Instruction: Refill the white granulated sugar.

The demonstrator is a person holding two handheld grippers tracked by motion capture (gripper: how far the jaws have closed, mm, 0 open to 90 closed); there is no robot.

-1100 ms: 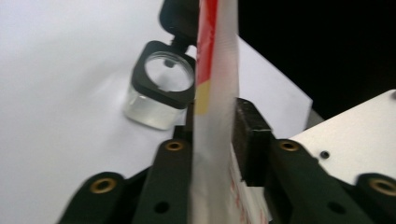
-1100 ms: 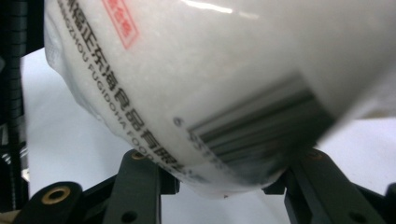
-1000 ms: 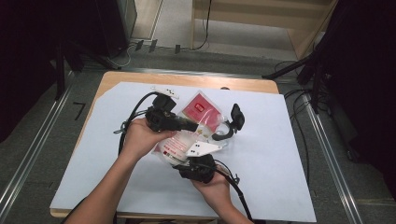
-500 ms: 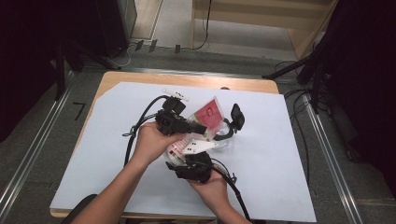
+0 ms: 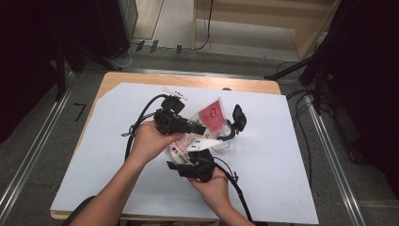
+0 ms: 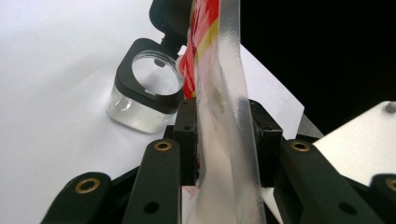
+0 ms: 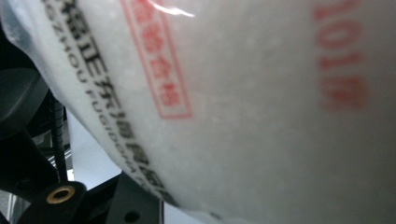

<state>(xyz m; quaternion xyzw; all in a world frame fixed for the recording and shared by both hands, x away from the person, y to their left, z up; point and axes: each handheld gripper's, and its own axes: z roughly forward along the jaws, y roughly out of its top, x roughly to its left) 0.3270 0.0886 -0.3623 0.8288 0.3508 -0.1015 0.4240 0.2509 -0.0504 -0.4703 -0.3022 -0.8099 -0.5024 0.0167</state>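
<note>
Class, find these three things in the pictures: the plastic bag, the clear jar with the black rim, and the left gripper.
plastic bag (image 6: 224, 116), left gripper view, on its clear sealed edge between the jaws.
clear jar (image 6: 154, 74), left gripper view, on its round mouth.
left gripper (image 5: 200, 128), high view, between its fingertips at the bag.

I see a wooden table (image 5: 141, 77) carrying a large white sheet (image 5: 282, 160) that covers nearly all of its top; bare wood shows only along the far edge and the far left corner. Directly on the sheet sits a clear square jar (image 6: 142, 95) with a black rim, its mouth open. A small white object (image 5: 175, 92) lies near the sheet's far edge.
</note>
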